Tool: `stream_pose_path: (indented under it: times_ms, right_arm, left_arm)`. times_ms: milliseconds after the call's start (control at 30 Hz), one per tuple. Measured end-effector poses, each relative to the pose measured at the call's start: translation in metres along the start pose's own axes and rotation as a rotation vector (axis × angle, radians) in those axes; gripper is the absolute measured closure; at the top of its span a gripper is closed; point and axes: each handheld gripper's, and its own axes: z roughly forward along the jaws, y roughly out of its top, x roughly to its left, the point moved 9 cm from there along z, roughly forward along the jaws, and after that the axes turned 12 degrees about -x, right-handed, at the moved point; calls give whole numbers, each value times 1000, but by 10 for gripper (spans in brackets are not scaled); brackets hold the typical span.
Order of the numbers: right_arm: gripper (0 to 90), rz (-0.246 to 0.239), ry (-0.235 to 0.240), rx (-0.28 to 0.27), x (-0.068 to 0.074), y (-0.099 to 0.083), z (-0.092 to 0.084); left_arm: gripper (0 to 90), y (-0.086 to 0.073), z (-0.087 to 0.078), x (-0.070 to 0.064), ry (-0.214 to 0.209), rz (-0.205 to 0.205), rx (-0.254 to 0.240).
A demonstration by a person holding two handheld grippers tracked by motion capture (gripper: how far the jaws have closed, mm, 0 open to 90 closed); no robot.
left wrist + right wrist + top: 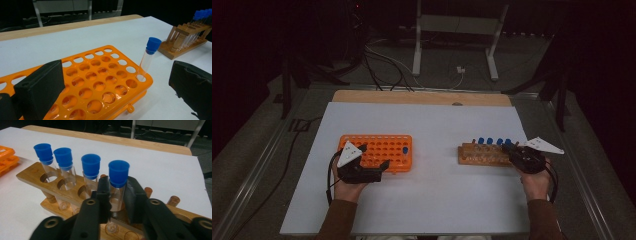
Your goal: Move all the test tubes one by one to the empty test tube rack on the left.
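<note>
Gripping the rightmost tube [117, 187] in the wooden rack [482, 155], at the bench's 3 o'clock, the right tongs [117, 195] seem set to lift it toward the orange rack [100, 85], which the open, empty left tongs [112, 85] straddle.

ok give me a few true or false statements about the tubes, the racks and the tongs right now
1. The right tongs are shut on a blue-capped tube in the wooden rack. True.
2. The orange rack holds four tubes. False: it holds a single tube, in a corner hole.
3. The left tongs are open, with the orange rack in front of them. True.
4. The tube caps are red. False: all the caps are blue.
5. The wooden rack holds four capped tubes in a row. True.
6. The gripped tube lies flat on the table. False: it stands upright in the wooden rack.
</note>
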Motion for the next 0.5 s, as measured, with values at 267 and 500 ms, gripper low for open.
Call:
stream_pose_path:
  times_ms: [267, 500]
  right_arm:
    - [768, -16, -6, -12, 2, 5, -2]
    - [770, -9, -10, -48, 0, 17, -8]
  left_arm:
    - [7, 0, 0, 0, 0, 0, 1]
    - [7, -1, 1, 0, 0, 2, 3]
